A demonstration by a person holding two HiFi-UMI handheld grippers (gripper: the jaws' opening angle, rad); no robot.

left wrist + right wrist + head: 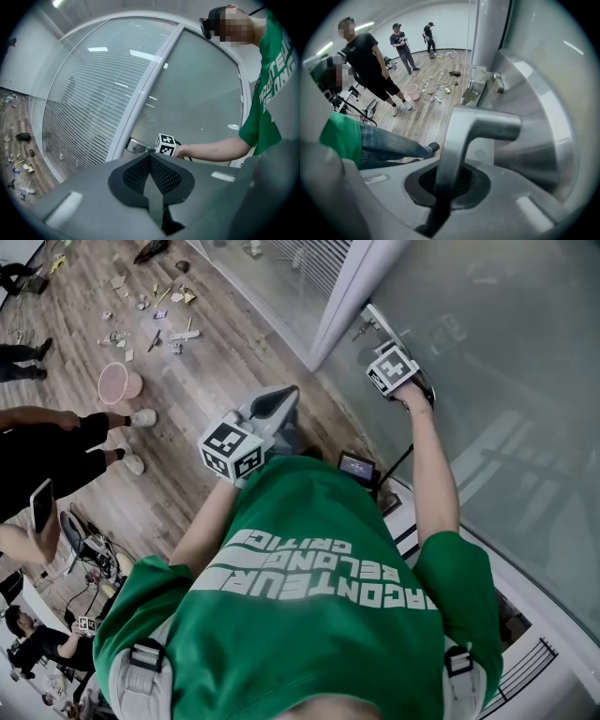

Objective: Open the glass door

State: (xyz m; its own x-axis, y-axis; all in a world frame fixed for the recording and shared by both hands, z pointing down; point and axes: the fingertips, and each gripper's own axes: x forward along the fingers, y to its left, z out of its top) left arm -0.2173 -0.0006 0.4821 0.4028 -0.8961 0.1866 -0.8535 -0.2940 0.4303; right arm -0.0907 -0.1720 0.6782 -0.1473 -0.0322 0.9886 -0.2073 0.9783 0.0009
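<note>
The glass door (pixel 497 362) stands at the right, framed in white, and shows again as a grey-green pane (pixel 201 93) in the left gripper view. My right gripper (pixel 394 371) points down at the door's metal lever handle (pixel 373 322). In the right gripper view that gripper (pixel 445 187) is shut on the silver lever handle (pixel 461 140), which runs up between the pads and bends right toward the door. My left gripper (pixel 284 397) hovers in front of my chest, away from the door. Its jaws (pixel 151 159) are shut with nothing between them.
A white post (pixel 352 296) and a glass partition with blinds (pixel 79 117) adjoin the door on the left. Several people stand on the wooden floor (pixel 216 343) behind me. Small clutter and a pink basket (pixel 119 382) lie there. A second metal fitting (pixel 480 82) sits farther along the frame.
</note>
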